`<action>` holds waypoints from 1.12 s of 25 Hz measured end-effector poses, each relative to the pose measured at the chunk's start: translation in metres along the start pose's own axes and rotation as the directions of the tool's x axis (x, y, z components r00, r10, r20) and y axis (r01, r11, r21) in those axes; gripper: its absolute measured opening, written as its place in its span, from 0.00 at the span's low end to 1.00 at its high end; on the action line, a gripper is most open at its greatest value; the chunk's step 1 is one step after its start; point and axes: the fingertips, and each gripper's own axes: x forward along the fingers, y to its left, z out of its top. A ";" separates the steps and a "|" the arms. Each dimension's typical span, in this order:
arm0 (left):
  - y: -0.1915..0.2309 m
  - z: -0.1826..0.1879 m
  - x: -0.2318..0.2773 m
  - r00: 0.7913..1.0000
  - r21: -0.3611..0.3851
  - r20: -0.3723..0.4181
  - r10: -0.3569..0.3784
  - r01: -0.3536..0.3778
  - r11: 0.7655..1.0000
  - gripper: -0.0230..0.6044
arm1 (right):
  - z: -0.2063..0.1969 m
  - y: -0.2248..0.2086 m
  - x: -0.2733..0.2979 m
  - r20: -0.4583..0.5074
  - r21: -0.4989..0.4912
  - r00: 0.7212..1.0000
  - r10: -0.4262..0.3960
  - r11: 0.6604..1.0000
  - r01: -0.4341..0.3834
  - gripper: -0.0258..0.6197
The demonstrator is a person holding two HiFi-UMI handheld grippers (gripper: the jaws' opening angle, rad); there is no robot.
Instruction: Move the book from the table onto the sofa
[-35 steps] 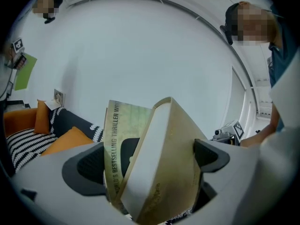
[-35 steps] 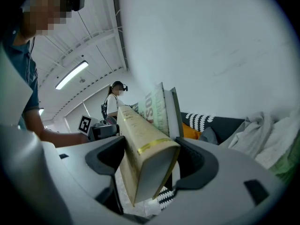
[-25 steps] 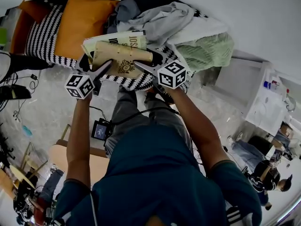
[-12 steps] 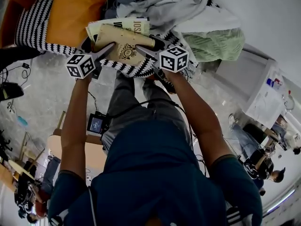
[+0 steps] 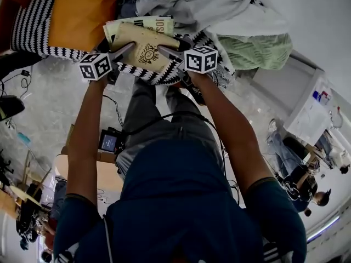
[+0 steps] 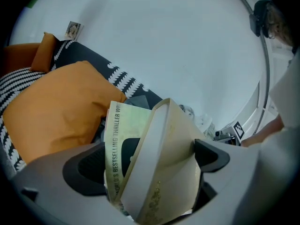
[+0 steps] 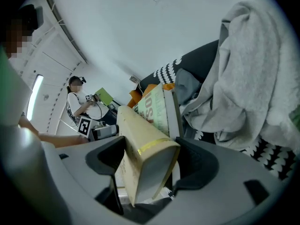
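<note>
Two books are held together between my grippers, over the front edge of the black-and-white sofa. One is a tan book with a dark emblem. The other is a pale green-and-white book behind it. My left gripper is shut on their left end and my right gripper on their right end. In the left gripper view the tan book and the green book fill the gap between the jaws. The right gripper view shows the tan book end-on, wedged between the pads.
An orange cushion, crumpled grey clothes and a green blanket lie on the sofa. A small screen device and cables sit on the floor by the person's legs. A white cabinet and other people are at right.
Both grippers have sunk together with the books toward the sofa's front edge and rolled a little. The grip on the books looks the same.
</note>
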 end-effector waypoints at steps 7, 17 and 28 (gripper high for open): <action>0.022 -0.024 0.019 0.997 -0.027 -0.079 -0.001 -0.001 1.000 0.96 | -0.024 -0.024 0.018 -0.046 0.094 0.999 -0.009 0.996 0.013 0.58; 0.054 -0.049 0.051 0.986 -0.071 -0.167 0.004 -0.016 0.997 0.96 | -0.044 -0.063 0.044 -0.109 0.176 0.994 -0.021 0.984 0.040 0.58; 0.072 -0.072 0.084 0.970 -0.067 -0.245 0.008 -0.025 0.997 0.96 | -0.063 -0.096 0.060 -0.128 0.263 0.992 0.002 0.964 0.032 0.58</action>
